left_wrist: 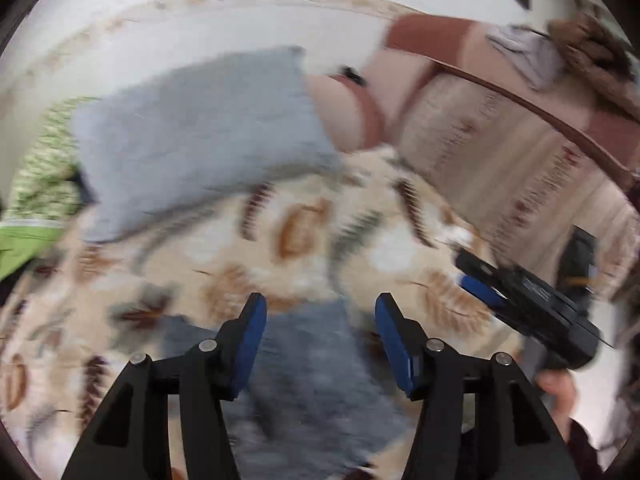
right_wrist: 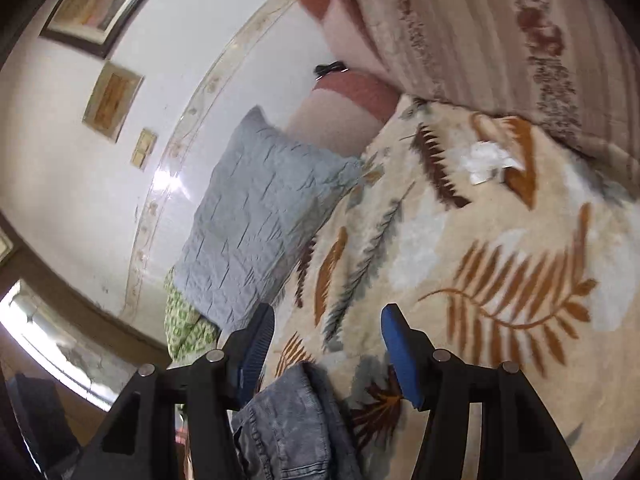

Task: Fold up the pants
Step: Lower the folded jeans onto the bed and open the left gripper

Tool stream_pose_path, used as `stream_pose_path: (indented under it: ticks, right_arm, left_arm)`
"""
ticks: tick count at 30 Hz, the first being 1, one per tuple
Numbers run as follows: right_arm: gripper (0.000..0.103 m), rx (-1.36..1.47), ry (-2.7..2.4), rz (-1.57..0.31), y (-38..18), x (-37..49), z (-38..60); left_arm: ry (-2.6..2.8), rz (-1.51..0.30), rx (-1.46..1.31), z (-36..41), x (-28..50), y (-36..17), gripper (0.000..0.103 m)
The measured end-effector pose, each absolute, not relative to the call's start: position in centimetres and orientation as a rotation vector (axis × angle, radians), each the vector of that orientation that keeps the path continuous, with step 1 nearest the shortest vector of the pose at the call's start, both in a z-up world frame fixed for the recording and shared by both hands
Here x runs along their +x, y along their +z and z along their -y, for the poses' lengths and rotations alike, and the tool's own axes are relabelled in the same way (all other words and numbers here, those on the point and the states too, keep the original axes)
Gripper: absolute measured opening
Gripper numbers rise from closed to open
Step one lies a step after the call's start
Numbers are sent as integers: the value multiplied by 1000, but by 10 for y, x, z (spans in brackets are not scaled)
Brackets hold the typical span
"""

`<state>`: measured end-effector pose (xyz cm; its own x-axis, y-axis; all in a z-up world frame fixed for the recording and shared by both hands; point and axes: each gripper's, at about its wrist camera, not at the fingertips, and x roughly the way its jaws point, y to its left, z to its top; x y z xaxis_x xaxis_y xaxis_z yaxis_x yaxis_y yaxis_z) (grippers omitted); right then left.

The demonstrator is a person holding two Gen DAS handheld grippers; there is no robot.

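Note:
The blue-grey denim pants [left_wrist: 316, 380] lie blurred on the leaf-print blanket [left_wrist: 360, 240], under and between the fingers of my left gripper [left_wrist: 320, 312], which is open, its blue pads well apart. In the right wrist view a bunched fold of the pants [right_wrist: 292, 420] lies low between the fingers, close to the left pad [right_wrist: 256, 344]. My right gripper [right_wrist: 328, 320] is open, and its right pad touches nothing. From the left wrist view the right gripper [left_wrist: 476, 286] reaches in from the right above the blanket, with a hand [left_wrist: 560, 392] behind it.
A grey-blue quilted pillow [right_wrist: 260, 216] leans on the white wall at the blanket's far side, with a pink and brown bolster [right_wrist: 344, 108] beside it. Green patterned cloth [right_wrist: 184, 328] lies by the pillow. A striped cushion [right_wrist: 480, 40] borders the blanket [right_wrist: 480, 240]. Crumpled white paper [right_wrist: 486, 162] rests on it.

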<state>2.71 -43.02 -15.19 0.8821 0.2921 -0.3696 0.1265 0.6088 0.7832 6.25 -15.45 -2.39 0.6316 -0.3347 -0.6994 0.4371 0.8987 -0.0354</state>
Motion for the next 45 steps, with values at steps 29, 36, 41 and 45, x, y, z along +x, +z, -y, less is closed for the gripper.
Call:
stream_pose_path:
  ticks: [29, 36, 41, 45]
  right_arm:
    - [60, 746, 341, -840, -188, 80, 308]
    - [61, 602, 321, -1079, -225, 49, 287]
    - [60, 714, 317, -1002, -216, 35, 308]
    - [60, 752, 294, -921, -206, 32, 320]
  left_arm:
    - [-174, -939, 214, 46, 48, -138, 74]
    - [-163, -1031, 228, 49, 29, -184, 87]
    - [-144, -951, 252, 55, 21, -162, 87]
    - [-126, -845, 267, 56, 6, -134, 87]
